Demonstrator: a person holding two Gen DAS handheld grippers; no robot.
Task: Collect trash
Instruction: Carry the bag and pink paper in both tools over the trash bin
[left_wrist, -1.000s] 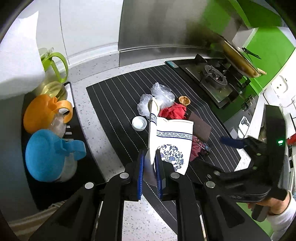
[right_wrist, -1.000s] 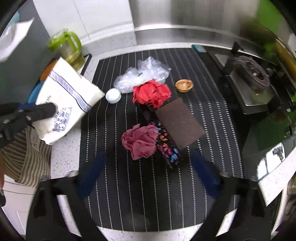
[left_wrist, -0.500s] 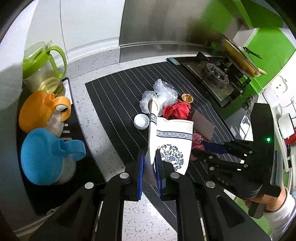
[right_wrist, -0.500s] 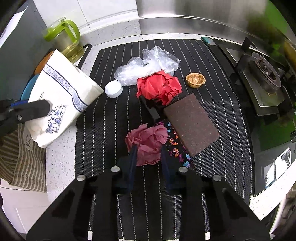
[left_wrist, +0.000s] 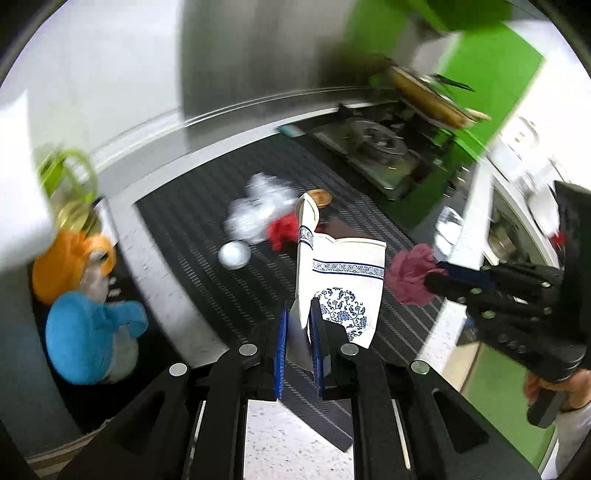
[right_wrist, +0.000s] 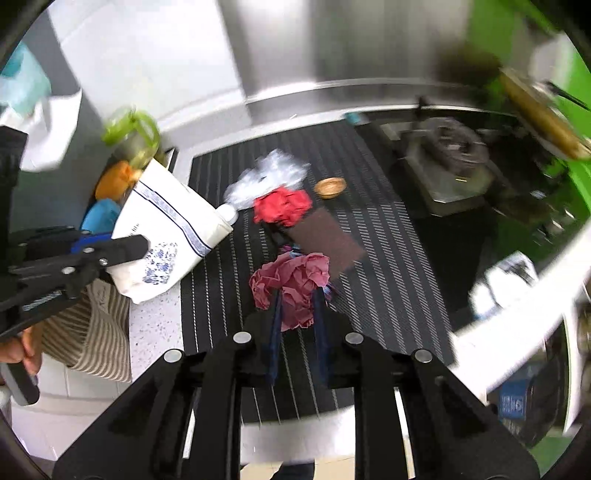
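The left gripper (left_wrist: 298, 325) is clamped on the rim of a white paper bag (left_wrist: 343, 284) printed with blue floral ornament and a blue border band. The bag hangs open in front of it, above the near edge of the black striped mat (left_wrist: 207, 236).

The right gripper (right_wrist: 297, 314) has closed to a narrow gap on a crumpled dark-pink paper wad (right_wrist: 291, 284). The wad sits between the blue pads and is clear of the mat. Seen from the left wrist camera, the same wad (left_wrist: 410, 273) is carried just to the right of the bag's open mouth, not touching it. A hand (left_wrist: 550, 384) holds the right gripper's handle at the lower right.

Trash on the mat, as seen from the right wrist camera:
- a crumpled red paper ball (right_wrist: 282, 205), near the mat centre
- a clear plastic film bundle (right_wrist: 269, 177), touching the red ball on its far side
- a small white round lid (right_wrist: 229, 212), just beside the bag's lower corner
- a brown rectangular pad (right_wrist: 325, 236), lying flat to the right of the red ball
- a small tan bowl-shaped shell (right_wrist: 330, 186), further back
- a dark wrapper with coloured print (right_wrist: 291, 253), partly hidden behind the held wad

Off the mat to the left stand a green-handled jug (left_wrist: 74, 184), an orange-lidded container (left_wrist: 70, 262) and a blue-lidded container (left_wrist: 85, 339). A gas hob (left_wrist: 373, 147) occupies the far right of the counter. Both views are motion-blurred
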